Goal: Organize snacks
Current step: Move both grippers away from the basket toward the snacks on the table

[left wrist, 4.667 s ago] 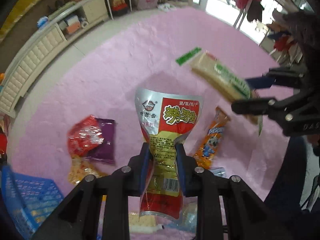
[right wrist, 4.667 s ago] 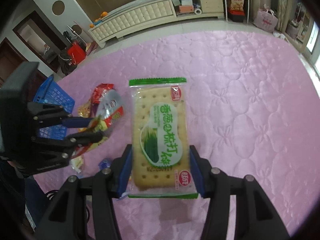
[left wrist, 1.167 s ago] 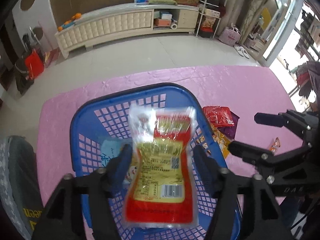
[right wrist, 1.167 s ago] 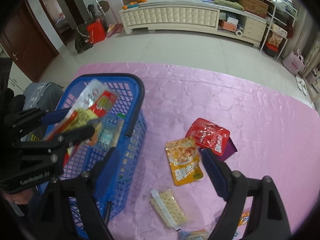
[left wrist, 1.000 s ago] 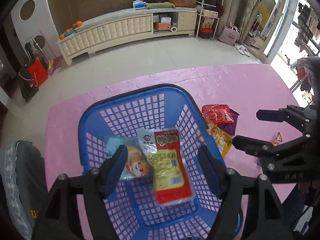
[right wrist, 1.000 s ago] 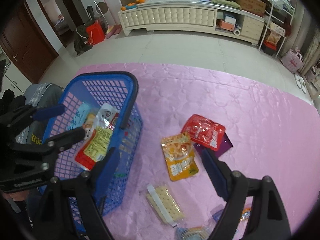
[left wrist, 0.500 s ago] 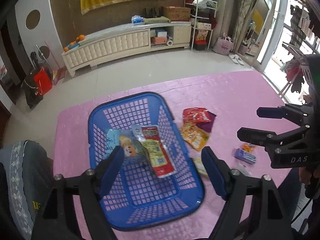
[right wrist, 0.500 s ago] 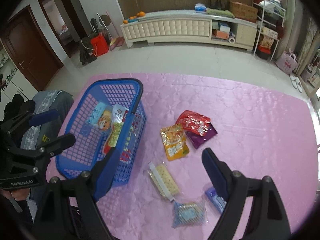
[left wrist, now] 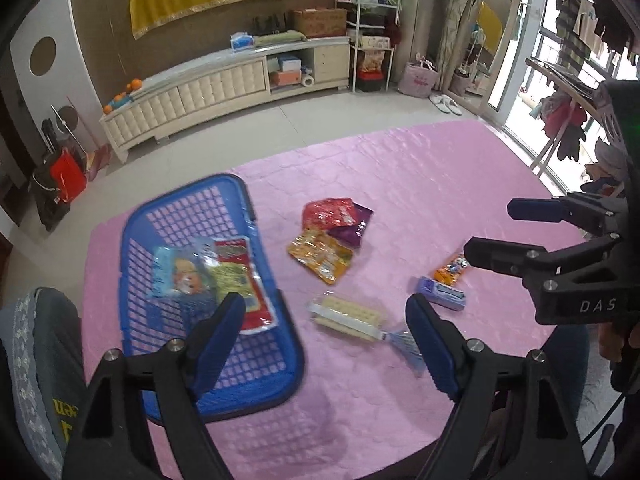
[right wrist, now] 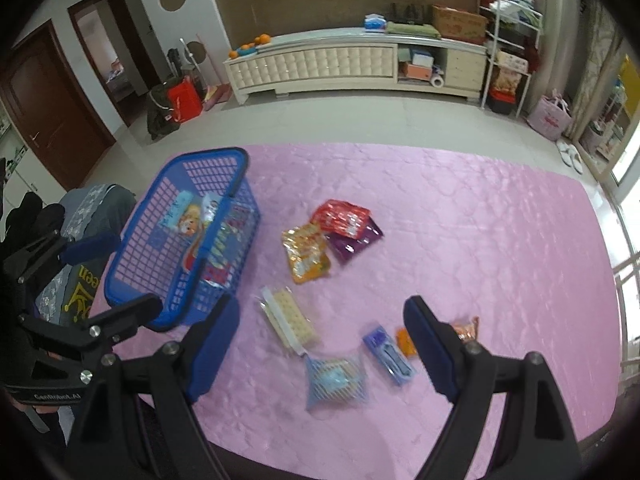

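Observation:
A blue basket (left wrist: 272,284) (right wrist: 234,168) stands at the left of the pink table and holds a red-and-yellow pouch (left wrist: 236,276) and a light blue packet (left wrist: 178,272). On the cloth lie a red packet (left wrist: 330,212) (right wrist: 342,216), an orange packet (left wrist: 322,254) (right wrist: 306,254), a cracker pack (left wrist: 346,316) (right wrist: 288,322), a blue-net pack (right wrist: 334,376), a small purple box (left wrist: 440,294) (right wrist: 388,354) and an orange stick snack (left wrist: 452,268). My left gripper (left wrist: 326,340) is open and empty, high above the table's near edge. My right gripper (right wrist: 322,344) is open and empty too.
A purple packet (left wrist: 356,226) lies under the red one. A chair with grey cloth (left wrist: 36,360) stands left of the basket. A long white cabinet (right wrist: 352,64) runs along the far wall. The pink table's near edge (left wrist: 320,440) is just below me.
The left gripper dropped the red-and-yellow pouch into the basket. Both grippers have risen and pulled back, so the whole table shows.

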{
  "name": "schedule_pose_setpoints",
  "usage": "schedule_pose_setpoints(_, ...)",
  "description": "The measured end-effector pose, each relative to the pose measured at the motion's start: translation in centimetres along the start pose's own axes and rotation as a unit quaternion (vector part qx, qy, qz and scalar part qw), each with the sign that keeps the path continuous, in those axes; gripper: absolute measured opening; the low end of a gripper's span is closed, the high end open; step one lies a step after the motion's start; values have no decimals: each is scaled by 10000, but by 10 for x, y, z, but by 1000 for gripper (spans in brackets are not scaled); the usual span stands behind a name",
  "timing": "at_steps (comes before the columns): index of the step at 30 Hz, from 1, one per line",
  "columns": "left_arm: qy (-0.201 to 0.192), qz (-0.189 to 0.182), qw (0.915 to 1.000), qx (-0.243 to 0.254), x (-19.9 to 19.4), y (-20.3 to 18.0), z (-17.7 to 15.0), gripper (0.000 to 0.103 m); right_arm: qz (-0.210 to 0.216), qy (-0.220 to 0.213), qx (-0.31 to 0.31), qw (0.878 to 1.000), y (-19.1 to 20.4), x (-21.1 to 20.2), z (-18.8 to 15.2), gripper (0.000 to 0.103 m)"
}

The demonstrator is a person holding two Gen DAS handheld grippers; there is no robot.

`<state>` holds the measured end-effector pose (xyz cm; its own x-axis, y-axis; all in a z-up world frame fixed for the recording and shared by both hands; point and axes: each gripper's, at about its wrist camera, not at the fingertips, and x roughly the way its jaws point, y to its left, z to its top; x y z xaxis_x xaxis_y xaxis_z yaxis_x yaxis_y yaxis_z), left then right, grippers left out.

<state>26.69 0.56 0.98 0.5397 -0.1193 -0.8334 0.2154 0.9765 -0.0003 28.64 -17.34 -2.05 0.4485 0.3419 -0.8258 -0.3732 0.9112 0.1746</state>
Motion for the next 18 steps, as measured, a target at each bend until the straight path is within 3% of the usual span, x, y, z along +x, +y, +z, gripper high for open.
schedule_pose_setpoints(18,395,117,9982,-429,44,-62,6,81,-28,175,347,9992,-64,13,-31,87)
